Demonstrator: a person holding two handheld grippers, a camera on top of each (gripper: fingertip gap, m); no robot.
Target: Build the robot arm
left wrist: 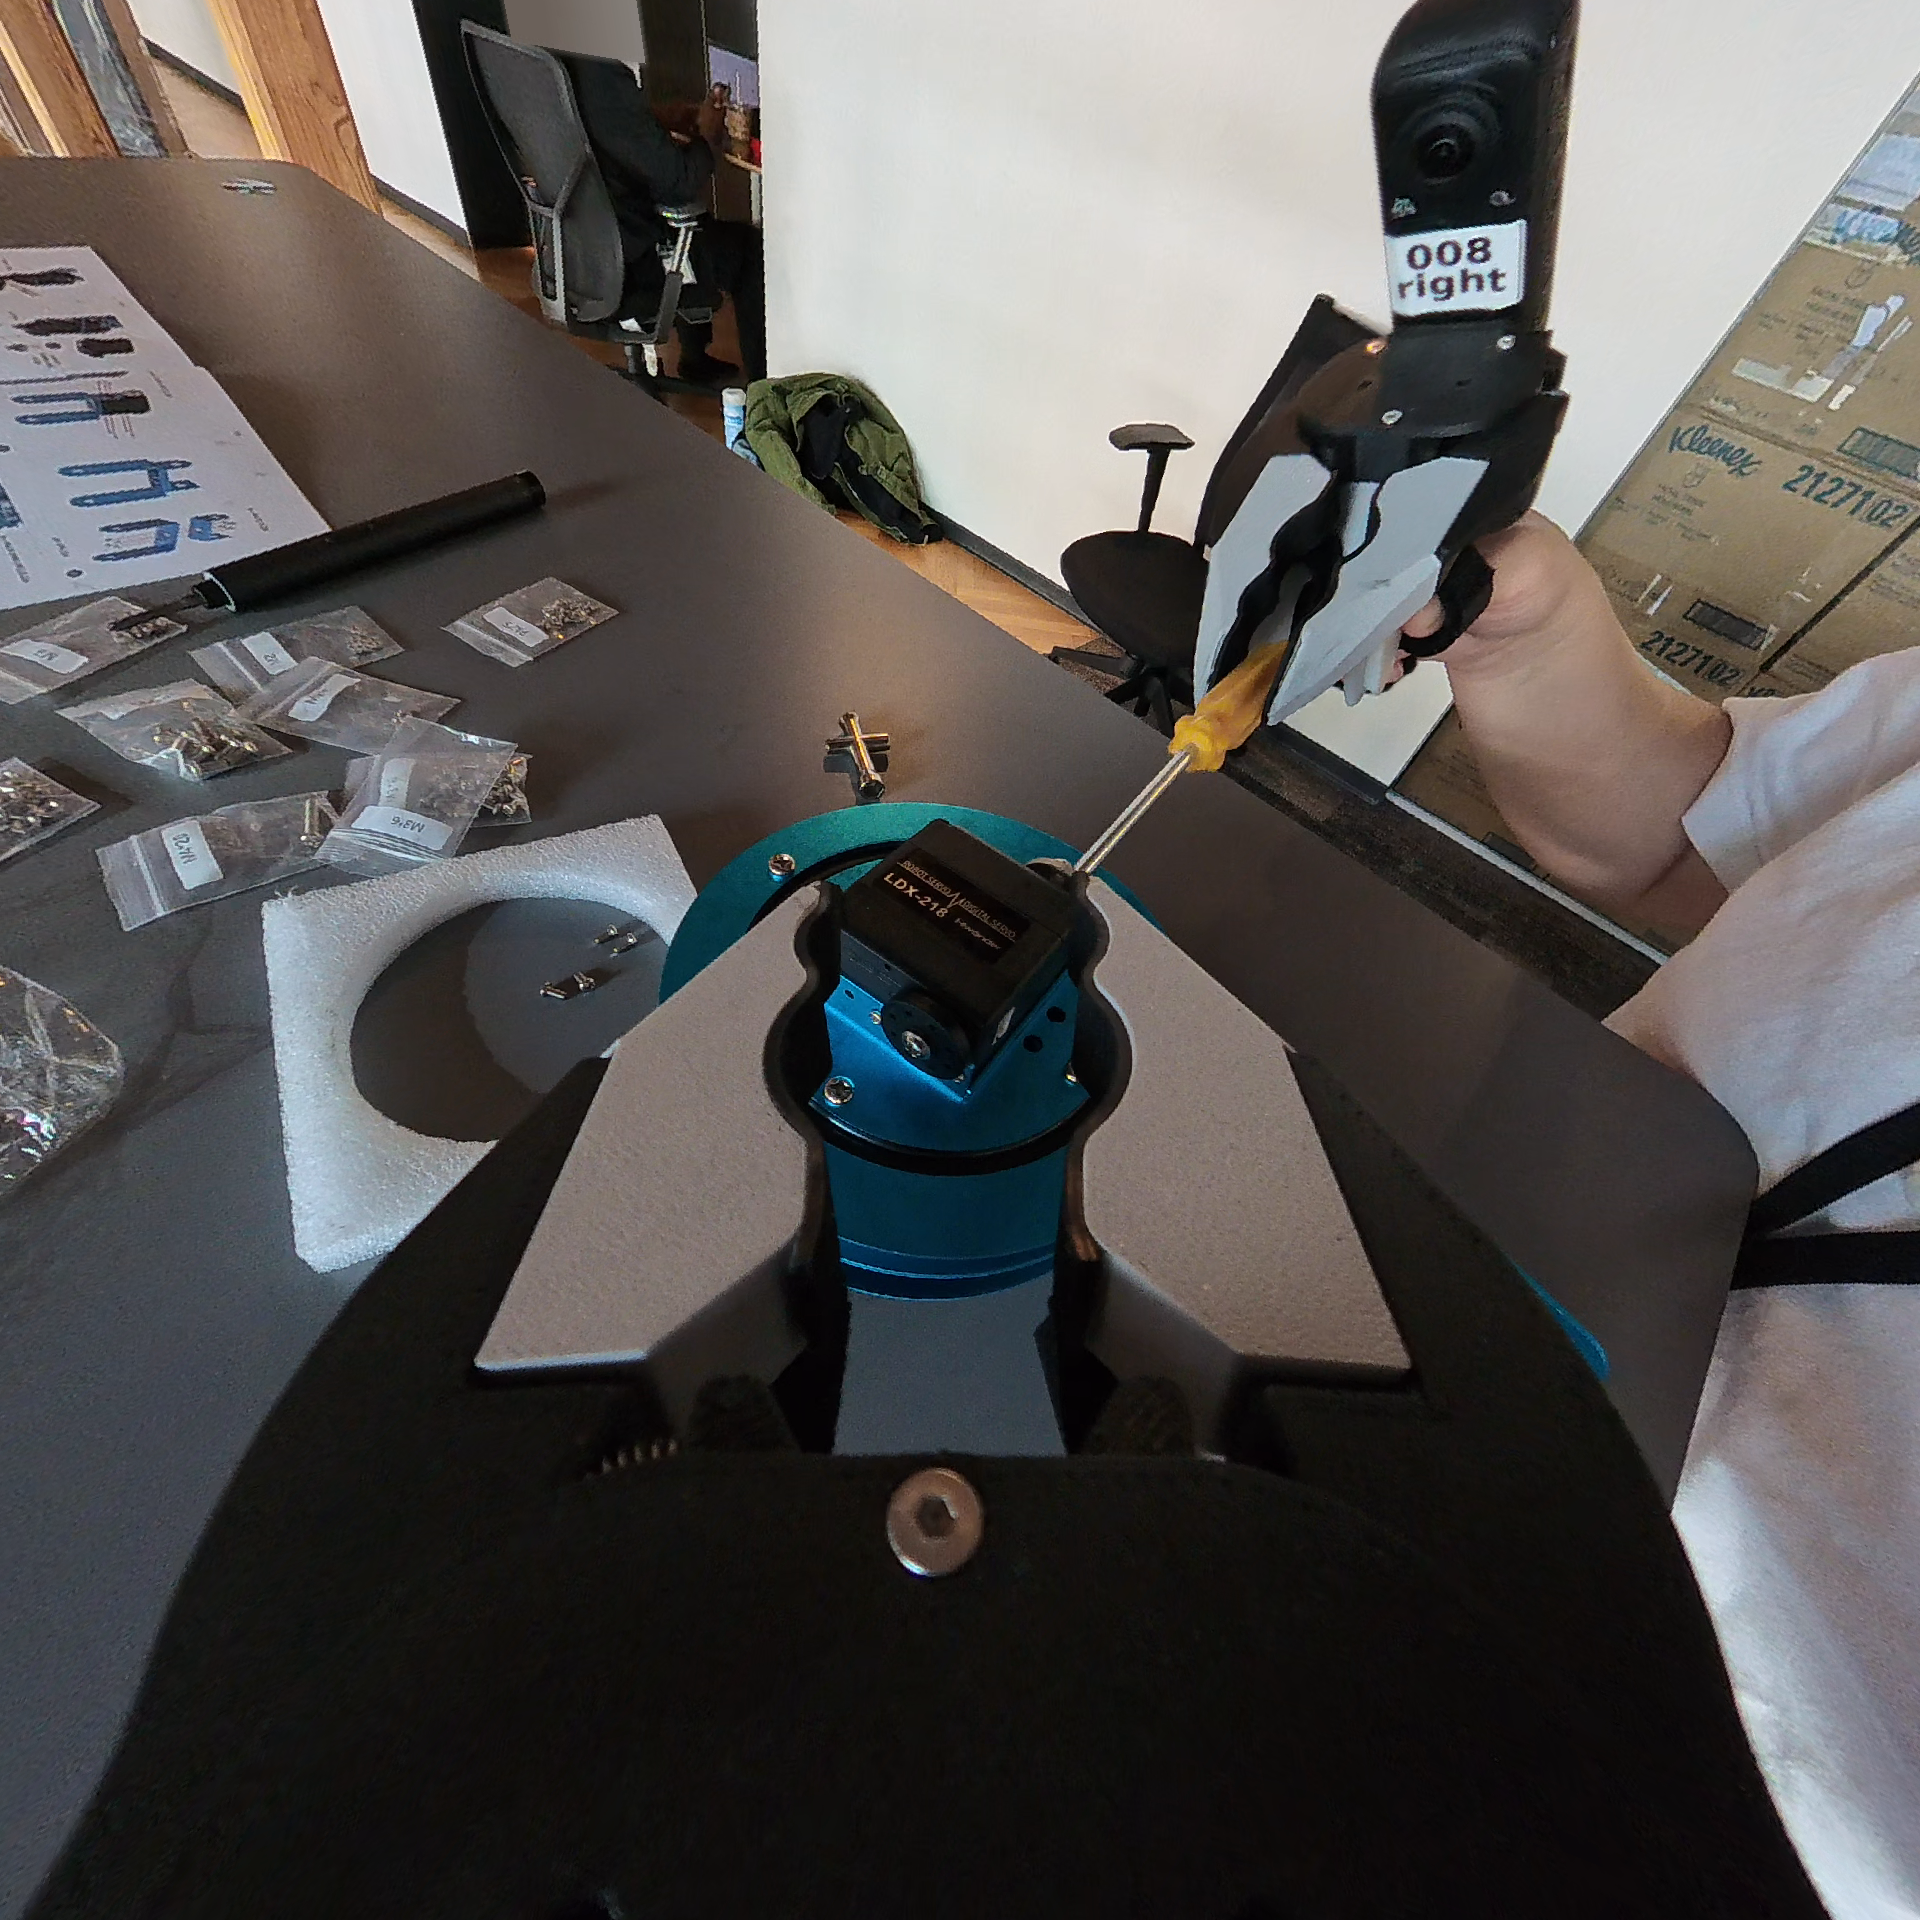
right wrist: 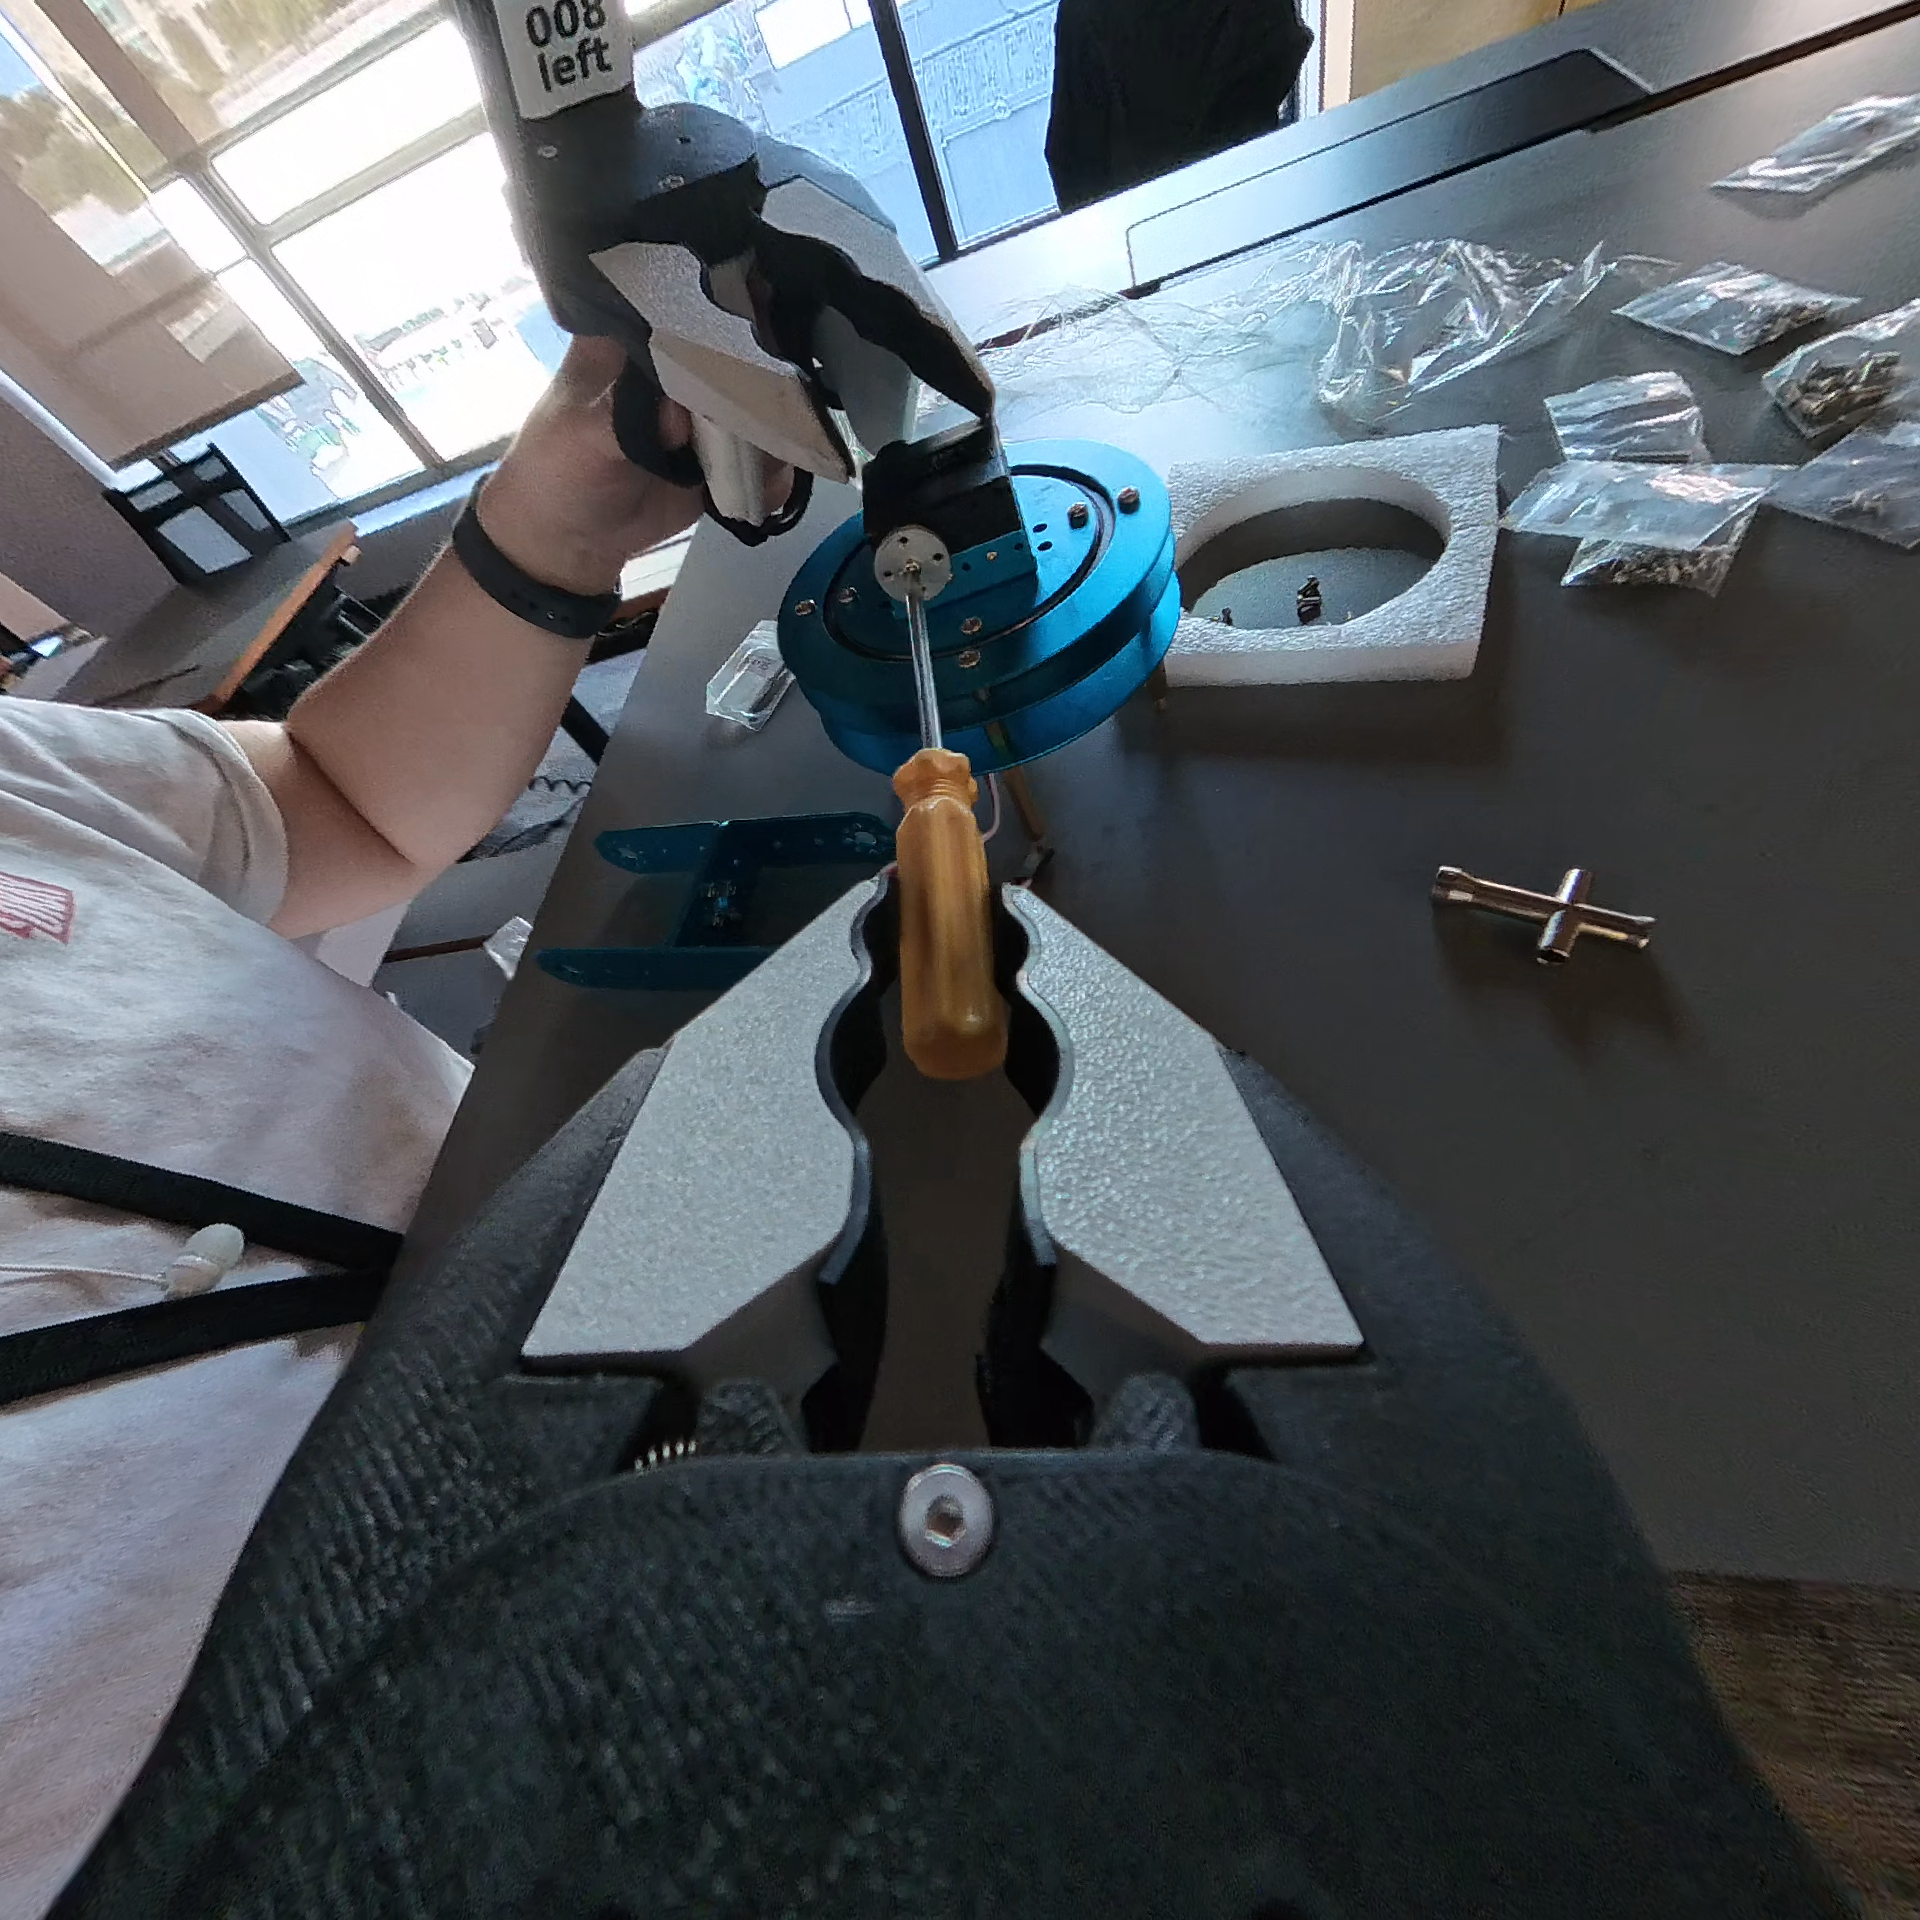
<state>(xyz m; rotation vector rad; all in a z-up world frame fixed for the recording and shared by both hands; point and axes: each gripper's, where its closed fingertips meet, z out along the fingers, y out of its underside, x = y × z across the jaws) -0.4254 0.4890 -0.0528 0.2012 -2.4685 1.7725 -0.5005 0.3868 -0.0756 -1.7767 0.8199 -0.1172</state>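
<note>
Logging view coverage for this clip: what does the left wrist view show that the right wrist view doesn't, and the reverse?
Only the left wrist view: a printed sheet, a black tube and the black servo's labelled top.
Only the right wrist view: a blue bracket at the table edge and the servo's round silver horn, met by the screwdriver tip.
Both: the blue round base, yellow screwdriver, white foam, cross wrench, screw bags and both tongs.

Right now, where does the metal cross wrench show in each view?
Left wrist view: the cross wrench lies upper centre on the table, just beyond the blue round base.
Right wrist view: it lies at right of centre, apart from the base.
Shared landmark: the white foam frame.
</note>
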